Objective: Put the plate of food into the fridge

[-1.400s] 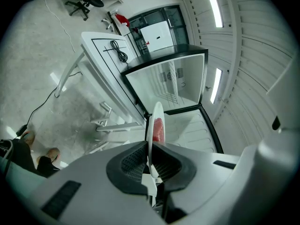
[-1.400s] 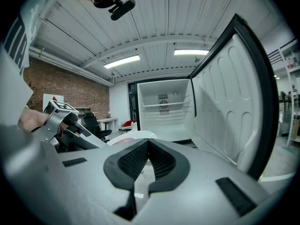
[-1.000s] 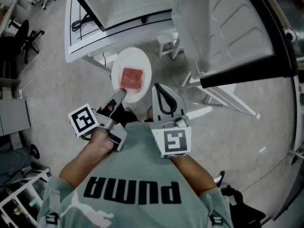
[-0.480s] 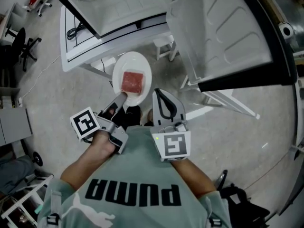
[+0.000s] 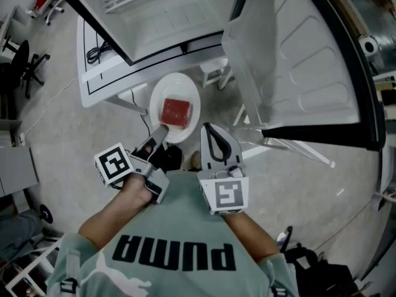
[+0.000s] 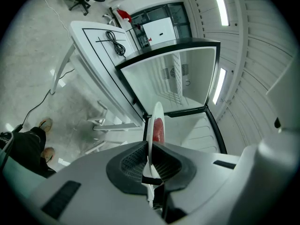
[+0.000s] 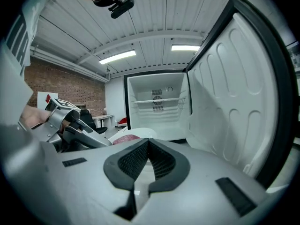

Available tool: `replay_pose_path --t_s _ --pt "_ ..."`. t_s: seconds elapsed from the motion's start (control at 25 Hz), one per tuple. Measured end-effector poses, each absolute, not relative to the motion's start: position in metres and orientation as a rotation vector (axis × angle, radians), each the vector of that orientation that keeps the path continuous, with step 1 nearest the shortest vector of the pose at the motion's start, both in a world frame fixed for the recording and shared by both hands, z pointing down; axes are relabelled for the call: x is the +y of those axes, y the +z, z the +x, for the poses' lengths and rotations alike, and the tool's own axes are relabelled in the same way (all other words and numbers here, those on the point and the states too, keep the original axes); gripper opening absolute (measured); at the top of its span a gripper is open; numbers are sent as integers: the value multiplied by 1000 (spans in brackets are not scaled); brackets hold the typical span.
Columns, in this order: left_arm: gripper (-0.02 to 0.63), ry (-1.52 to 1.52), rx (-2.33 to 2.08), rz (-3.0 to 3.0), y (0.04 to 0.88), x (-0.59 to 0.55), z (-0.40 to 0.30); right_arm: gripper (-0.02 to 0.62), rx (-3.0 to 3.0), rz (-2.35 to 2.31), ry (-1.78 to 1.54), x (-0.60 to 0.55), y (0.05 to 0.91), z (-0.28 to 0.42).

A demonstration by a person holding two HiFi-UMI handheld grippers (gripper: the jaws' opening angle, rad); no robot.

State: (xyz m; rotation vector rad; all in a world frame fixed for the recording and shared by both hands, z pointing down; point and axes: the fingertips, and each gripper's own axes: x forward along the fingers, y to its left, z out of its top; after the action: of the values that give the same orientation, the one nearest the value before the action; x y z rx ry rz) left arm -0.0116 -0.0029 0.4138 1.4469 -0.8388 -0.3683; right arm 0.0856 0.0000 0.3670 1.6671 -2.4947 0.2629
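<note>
left tongs [image 6: 149, 145] pinch the plate [image 5: 158, 111] rim; right tongs [image 7: 148, 141], pressed together, hang beside it.

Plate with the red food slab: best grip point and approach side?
Take the plate by its bare near rim, edge-on from the person's side, one jaw above and one below. The rim is thin and flat, and the food sits mid-plate, so the edge is free. The left gripper is clamped there, leaving the far edge to lead into the open fridge.
</note>
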Motion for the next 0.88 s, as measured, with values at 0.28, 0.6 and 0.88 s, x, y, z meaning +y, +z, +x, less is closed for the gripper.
replay_pose_path --t_s 0.28,0.6,0.88 --pt "23 -400 -805 1466 406 -42 -25 5 -2478 1660 213 -33 359 66" --pt "23 -404 -766 1498 399 -78 -37 5 -2442 1672 178 -65 351 46" --pt "23 -404 -719 1530 396 -103 -46 5 -2387 1704 140 -90 344 35"
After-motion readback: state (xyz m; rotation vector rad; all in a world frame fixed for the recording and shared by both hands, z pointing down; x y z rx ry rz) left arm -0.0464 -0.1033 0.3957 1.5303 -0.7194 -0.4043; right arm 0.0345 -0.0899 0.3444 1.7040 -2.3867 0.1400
